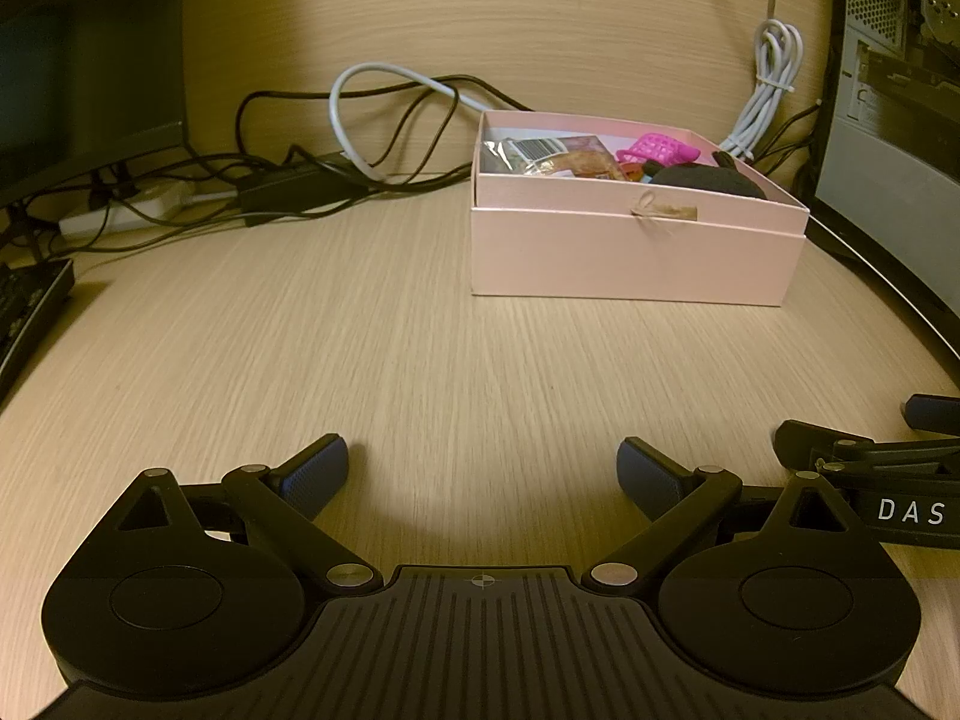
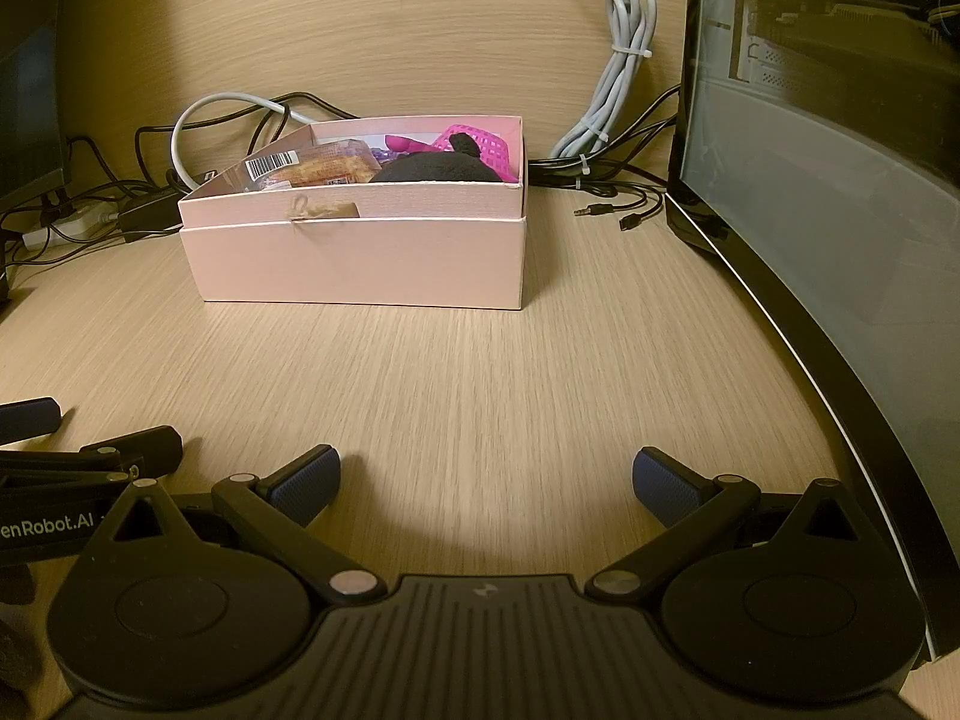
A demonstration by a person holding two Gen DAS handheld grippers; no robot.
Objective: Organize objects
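Your left gripper (image 1: 483,471) rests low over the bare tabletop (image 1: 420,348), fingers spread wide and empty. Just beside it, your right gripper (image 2: 486,480) has its fingers equally apart, holding nothing. Ahead of both sits the pink box (image 2: 360,258), holding snack packets (image 2: 312,168), a pink basket (image 2: 480,144) and a black plush (image 2: 438,168).

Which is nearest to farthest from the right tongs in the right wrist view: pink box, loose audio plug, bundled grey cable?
From the right tongs:
1. Pink box, ahead, slightly left.
2. Loose audio plug, behind the box's right corner.
3. Bundled grey cable, against the back panel.
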